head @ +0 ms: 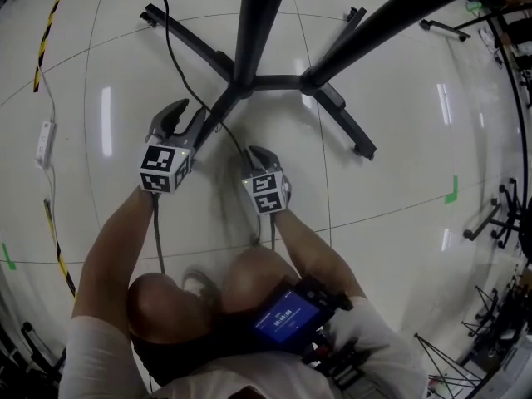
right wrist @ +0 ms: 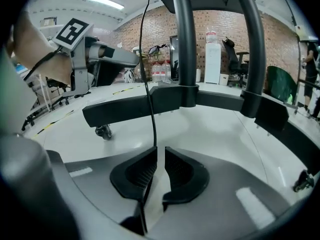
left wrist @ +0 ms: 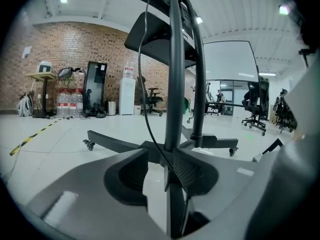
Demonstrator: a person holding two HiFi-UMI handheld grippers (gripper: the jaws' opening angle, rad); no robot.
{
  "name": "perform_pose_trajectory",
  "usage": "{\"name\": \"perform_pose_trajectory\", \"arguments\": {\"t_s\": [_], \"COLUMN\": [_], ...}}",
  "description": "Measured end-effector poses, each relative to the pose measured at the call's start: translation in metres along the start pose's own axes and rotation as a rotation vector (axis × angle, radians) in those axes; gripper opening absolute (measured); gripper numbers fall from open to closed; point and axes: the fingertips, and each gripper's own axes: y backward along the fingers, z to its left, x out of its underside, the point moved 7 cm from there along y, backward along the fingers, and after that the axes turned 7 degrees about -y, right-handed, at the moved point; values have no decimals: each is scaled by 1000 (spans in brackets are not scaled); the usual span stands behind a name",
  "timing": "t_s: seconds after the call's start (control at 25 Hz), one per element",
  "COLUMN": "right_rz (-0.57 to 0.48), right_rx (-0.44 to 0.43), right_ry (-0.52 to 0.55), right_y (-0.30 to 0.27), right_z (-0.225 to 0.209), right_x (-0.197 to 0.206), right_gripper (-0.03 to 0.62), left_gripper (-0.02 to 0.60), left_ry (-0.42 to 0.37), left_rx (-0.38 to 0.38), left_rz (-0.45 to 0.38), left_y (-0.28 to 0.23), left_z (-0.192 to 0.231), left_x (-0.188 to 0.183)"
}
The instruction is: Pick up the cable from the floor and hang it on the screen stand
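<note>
Cable (right wrist: 150, 104): thin, black, limp. I judge it light, prone to sag and swing, and apt to slip thru smooth pads. It runs upward beside the screen stand (head: 274, 80) post and passes thru both grippers.

Right gripper (right wrist: 159, 156): jaws a narrow slit apart, cable against one pad, not pinched.

Left gripper (left wrist: 160, 159): jaws wider, cable alongside one pad, unclamped.

Recommended hold: mid-run, across the ribbed pads, w/ slack betw. grippers.

We look toward a brick wall (left wrist: 75, 49): against it stand a white water dispenser (left wrist: 127, 95) and stacked water bottles (left wrist: 67, 103), a black office chair (left wrist: 152, 100) just before it, yellow-and-black floor tape (left wrist: 35, 134) stretching toward it.
</note>
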Motion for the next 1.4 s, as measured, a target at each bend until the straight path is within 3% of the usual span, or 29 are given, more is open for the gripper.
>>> {"name": "perform_pose_trajectory", "arguments": {"t_s": [0.2,0.36,0.44,0.6,0.92,1.2,1.4], "right_rz": [-7,-4,9,52,90,124,135], "right_rx": [1,8,5,-37,-130,-158,-138], "right_ry": [2,1,2,16,57,85,87], "right_y": [3,8,9,2,-10,-21,-25], "right_z": [4,-3,-4,1,26,45,49], "right_x": [1,0,1,10,16,23,29], "right_gripper": [58,58,66,141,164,156,89], "left_gripper": [153,55,34,15,14,14,14], "left_ry": [5,5,16,31,47,71,83], "left_rx": [-29,-58,-47,-1,56,83,92], "left_rz": [-9,-5,-6,-28,-70,-101,-115], "left_y": [-12,-16,-15,-9,6,17,27], "left_z": [5,4,1,-7,-17,-25,-25], "left_x": [-5,-11,-14,-22,-41,-49,-56]}}
